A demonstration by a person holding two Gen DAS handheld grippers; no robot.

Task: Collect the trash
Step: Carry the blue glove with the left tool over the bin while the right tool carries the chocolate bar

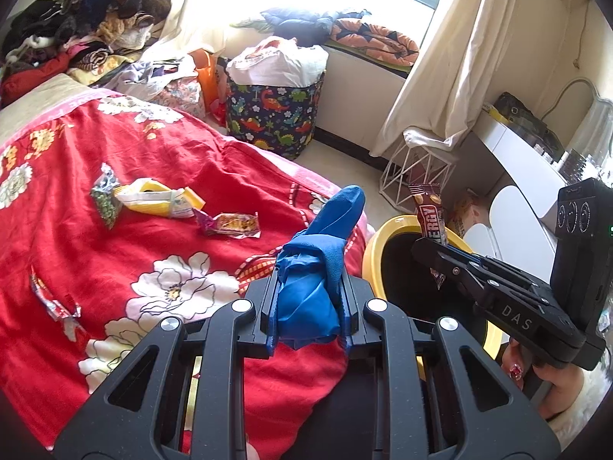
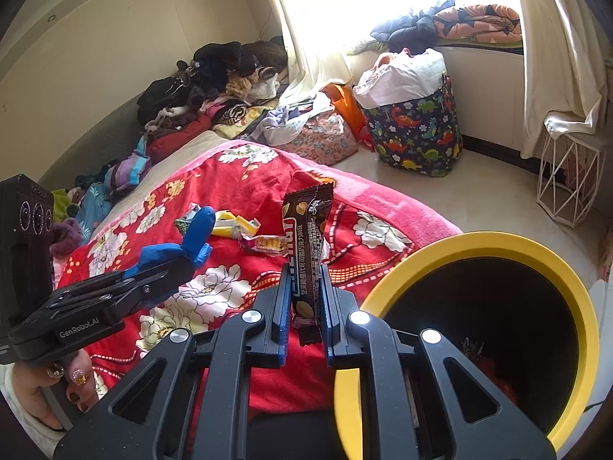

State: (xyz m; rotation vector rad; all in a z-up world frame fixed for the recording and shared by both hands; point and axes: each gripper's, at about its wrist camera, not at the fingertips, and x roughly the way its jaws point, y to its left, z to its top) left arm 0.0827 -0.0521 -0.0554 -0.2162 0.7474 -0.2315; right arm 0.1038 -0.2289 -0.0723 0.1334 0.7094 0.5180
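Note:
My left gripper is shut on a crumpled blue glove, held over the edge of the red floral bedspread. The same glove shows in the right wrist view. My right gripper is shut on a brown energy-bar wrapper, upright beside the yellow-rimmed bin. From the left wrist view that wrapper hangs over the bin's rim. On the bedspread lie a yellow wrapper, a green-dotted packet, a pink snack packet and a silver-red wrapper.
A dinosaur-print laundry basket stands on the floor by the window. A white wire stand sits under the curtain, next to a white desk. Clothes are piled at the far end of the bed.

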